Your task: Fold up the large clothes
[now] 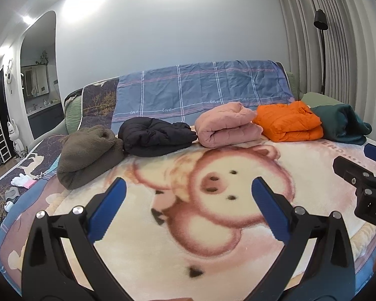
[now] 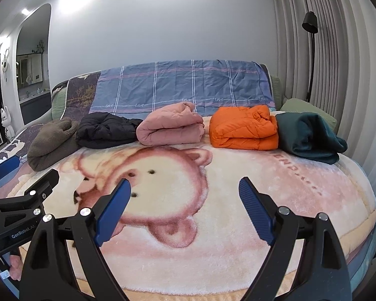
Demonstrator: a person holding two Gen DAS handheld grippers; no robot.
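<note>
Several folded garments lie in a row at the far side of the bed: a brown fleece, a black puffer jacket, a pink quilted coat, an orange puffer jacket and a dark green garment. My left gripper hovers open over the cream bear-print blanket, nothing between its blue fingers. My right gripper is likewise open and empty, beside the left one.
A blue plaid sheet drapes the headboard. A black floor lamp and grey curtains stand at right. White gloves lie at the bed's left edge. A doorway opens on the left.
</note>
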